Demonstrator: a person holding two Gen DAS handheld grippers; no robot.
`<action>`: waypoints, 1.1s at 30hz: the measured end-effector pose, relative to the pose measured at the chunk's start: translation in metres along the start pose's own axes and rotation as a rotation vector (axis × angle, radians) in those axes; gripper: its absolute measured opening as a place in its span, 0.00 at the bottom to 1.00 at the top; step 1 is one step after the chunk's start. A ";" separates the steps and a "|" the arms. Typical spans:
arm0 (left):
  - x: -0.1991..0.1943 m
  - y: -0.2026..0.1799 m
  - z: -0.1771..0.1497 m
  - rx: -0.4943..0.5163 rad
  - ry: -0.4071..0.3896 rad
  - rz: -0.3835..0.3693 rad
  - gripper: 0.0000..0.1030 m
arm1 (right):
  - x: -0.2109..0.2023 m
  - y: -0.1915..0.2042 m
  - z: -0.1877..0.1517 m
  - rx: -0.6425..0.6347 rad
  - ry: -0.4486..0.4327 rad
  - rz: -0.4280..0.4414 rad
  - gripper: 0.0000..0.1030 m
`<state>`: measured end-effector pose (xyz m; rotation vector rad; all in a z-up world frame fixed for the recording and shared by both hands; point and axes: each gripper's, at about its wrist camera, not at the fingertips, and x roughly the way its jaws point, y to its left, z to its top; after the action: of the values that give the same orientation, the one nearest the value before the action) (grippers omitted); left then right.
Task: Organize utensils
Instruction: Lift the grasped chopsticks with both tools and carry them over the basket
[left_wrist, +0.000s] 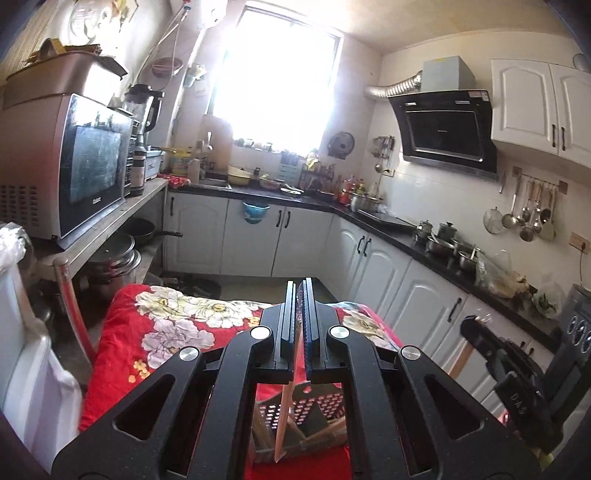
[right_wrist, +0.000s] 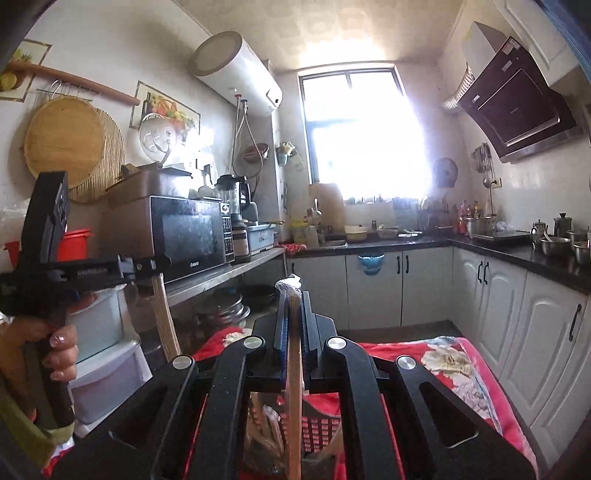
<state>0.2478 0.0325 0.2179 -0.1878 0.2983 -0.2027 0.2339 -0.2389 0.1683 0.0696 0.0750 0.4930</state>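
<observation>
My left gripper (left_wrist: 299, 291) is shut on a thin wooden utensil (left_wrist: 286, 406), seen edge-on and hanging down from between the pads. My right gripper (right_wrist: 291, 295) is shut on a wooden-handled utensil (right_wrist: 294, 369) whose plastic-wrapped top end (right_wrist: 290, 282) pokes out above the fingertips. Both utensils hang over a dark perforated basket (left_wrist: 321, 404) (right_wrist: 319, 424) holding several more wooden utensils. The basket sits on a table under a red flowered cloth (left_wrist: 177, 332) (right_wrist: 450, 362). Each gripper also shows in the other's view: the right gripper (left_wrist: 471, 326) and the left gripper (right_wrist: 164, 264), gripped by a hand (right_wrist: 59, 350).
A microwave (left_wrist: 85, 166) (right_wrist: 188, 232) stands on a shelf to the left, with pots (left_wrist: 110, 258) below. White drawers (right_wrist: 107, 369) and a chair post (left_wrist: 70, 295) flank the table's left. Black counters with white cabinets (left_wrist: 388, 266) run along the far and right walls.
</observation>
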 end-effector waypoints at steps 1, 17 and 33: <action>0.003 0.001 0.000 0.000 -0.003 0.005 0.01 | 0.003 -0.001 0.001 -0.003 -0.007 0.000 0.06; 0.029 0.005 -0.015 0.025 -0.045 0.038 0.01 | 0.053 -0.011 -0.013 -0.026 -0.080 -0.024 0.06; 0.058 0.019 -0.049 0.011 0.017 0.051 0.01 | 0.087 -0.018 -0.047 0.001 -0.055 -0.068 0.06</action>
<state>0.2902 0.0300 0.1526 -0.1678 0.3181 -0.1552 0.3145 -0.2111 0.1152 0.0813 0.0242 0.4231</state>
